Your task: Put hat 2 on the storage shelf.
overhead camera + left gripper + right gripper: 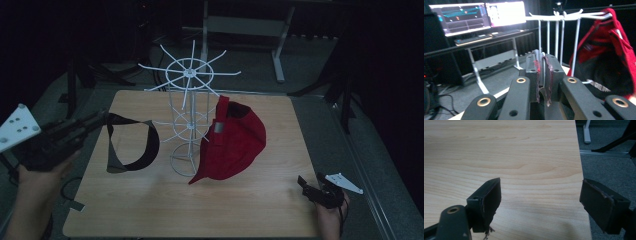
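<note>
Black visor cap [131,145] hangs in the air at the left side of the table [260,200], pinched at its upper edge by the left gripper [102,119]. Its band droops in an open loop, clear of the tabletop, just left of the white wire rack [189,100] and not touching it. In the left gripper view the jaws are closed almost fully, with a thin dark edge of fabric showing between the pads [537,72].

Red cap [235,137] already hangs on the right side of the rack — from one of the upper prongs, brim down near the table.

Step in hand, as I judge it: carrying the visor up toward a free prong. Next move calls for lining the open loop up with a prong tip and sliding it on before letting go; the limp band may fold or snag.

Right gripper [311,182] rests at the table's near right corner, jaws wide apart, nothing between them.

Writing: a small grey label on the red cap — too small to read. Monitors [479,15] are lit, text illegible.
</note>
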`<state>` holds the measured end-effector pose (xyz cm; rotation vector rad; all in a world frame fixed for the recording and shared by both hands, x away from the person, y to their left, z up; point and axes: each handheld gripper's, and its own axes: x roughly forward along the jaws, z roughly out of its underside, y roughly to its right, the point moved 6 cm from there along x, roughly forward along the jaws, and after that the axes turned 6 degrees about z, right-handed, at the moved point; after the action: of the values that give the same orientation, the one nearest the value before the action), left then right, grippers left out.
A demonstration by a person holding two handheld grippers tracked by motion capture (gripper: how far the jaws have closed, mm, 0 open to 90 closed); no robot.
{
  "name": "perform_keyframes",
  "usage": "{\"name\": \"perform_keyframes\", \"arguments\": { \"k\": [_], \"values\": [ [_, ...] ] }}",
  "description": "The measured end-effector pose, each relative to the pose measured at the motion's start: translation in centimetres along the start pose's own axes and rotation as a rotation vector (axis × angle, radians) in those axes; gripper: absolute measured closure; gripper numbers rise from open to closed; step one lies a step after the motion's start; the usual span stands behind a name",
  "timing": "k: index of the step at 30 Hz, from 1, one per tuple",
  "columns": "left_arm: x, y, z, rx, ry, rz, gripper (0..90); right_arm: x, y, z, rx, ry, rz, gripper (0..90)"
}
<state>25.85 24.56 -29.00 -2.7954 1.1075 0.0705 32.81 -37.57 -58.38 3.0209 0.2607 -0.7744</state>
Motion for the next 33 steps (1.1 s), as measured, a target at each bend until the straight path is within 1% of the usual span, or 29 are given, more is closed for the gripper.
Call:
{"name": "perform_keyframes", "arguments": {
  "k": [1,2,4,7,11,15,18,19,21,22,23,25,30,33],
  "values": [
    [0.1,-0.1,-0.5,0.005,0.002,-0.007,83.4,0.0,0.0,0.0,0.0,0.0,0.0,17.3],
    [0.2,-0.1,-0.8,0.006,0.005,-0.003,83.4,0.0,0.0,0.0,0.001,-0.001,0.0,17.3],
    [0.4,0.1,-1.7,0.022,0.011,0.0,83.4,0.0,0.0,0.0,0.0,-0.002,0.0,17.3],
    [0.6,0.4,-2.7,0.033,0.02,0.019,83.4,0.0,0.0,0.0,0.0,-0.002,0.001,17.3],
    [1.3,1.0,-4.0,0.053,0.018,0.038,83.4,0.1,0.0,0.0,-0.002,-0.005,0.002,17.3],
    [2.1,1.4,-5.0,0.07,0.011,0.066,83.4,0.0,0.0,0.0,-0.001,-0.004,0.003,17.3],
    [2.7,1.6,-5.6,0.072,0.018,0.087,83.4,0.0,0.0,0.0,0.0,-0.005,0.001,17.3],
    [2.9,1.6,-5.9,0.073,0.022,0.085,83.4,0.0,0.0,0.0,0.001,-0.006,0.001,17.3],
    [3.2,1.7,-6.3,0.07,0.029,0.097,83.4,0.1,0.0,0.0,0.002,-0.006,0.001,17.3],
    [3.5,1.7,-6.6,0.069,0.03,0.094,83.4,0.1,0.0,0.0,0.003,-0.006,0.001,17.3],
    [3.8,1.8,-7.0,0.07,0.031,0.102,83.3,0.1,0.0,0.0,0.003,-0.007,0.001,17.3],
    [4.3,1.9,-7.5,0.077,0.029,0.104,83.3,0.1,0.0,0.0,0.003,-0.007,0.001,17.3],
    [5.8,2.5,-8.3,0.095,0.006,0.122,83.3,0.1,0.1,0.0,0.003,-0.007,0.001,17.3],
    [6.2,3.1,-8.2,0.097,0.0,0.141,83.3,0.1,0.1,0.0,0.004,-0.007,0.0,17.3]
  ]
}}
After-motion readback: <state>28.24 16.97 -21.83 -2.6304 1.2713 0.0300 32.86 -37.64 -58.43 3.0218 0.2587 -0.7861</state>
